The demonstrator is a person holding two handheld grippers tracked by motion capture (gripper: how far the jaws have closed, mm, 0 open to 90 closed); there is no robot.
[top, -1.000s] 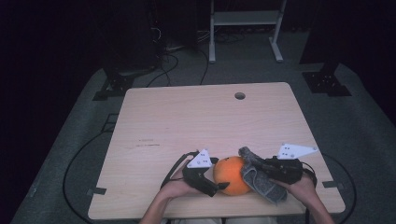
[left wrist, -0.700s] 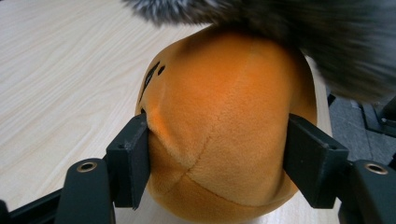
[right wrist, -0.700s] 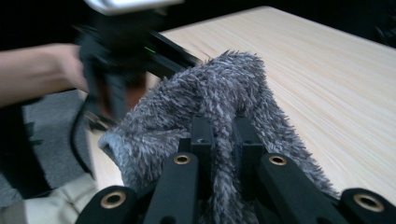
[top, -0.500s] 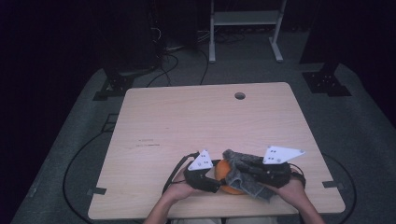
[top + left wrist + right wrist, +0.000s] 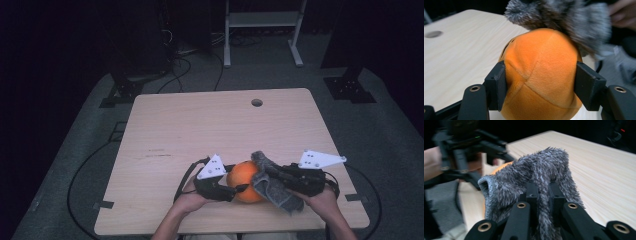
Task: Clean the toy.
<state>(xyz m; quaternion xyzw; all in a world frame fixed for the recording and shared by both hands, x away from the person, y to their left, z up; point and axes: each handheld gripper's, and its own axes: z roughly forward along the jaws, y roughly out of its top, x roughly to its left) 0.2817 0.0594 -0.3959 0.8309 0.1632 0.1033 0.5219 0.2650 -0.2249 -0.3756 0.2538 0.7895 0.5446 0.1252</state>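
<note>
A: Start with the biggest thing, the table (image 5: 220,130). Anything different on it?

B: No, it is bare wood with 1 round hole far ahead of both grippers. The change is at the near edge: half a second back the cloth (image 5: 272,182) lay draped over the ball (image 5: 243,180); now it is pulled off to the right side and the ball's orange top shows again.

A: So the wiping stroke is finishing?

B: That is my guess, 1 pass over the top done, with the cloth touching the ball's right flank, ready for another.

A: Who holds what?

B: The left gripper (image 5: 539,82) clamps the ball between its 2 jaws, squeezing the plush in at both sides. The right gripper (image 5: 543,192) is closed on a fold of the grey cloth, which hangs just beyond its tips, against the ball.

A: Any brand or writing?

B: None I can read. Faint marks on the wood ahead of the left gripper are too small to make out.
</note>
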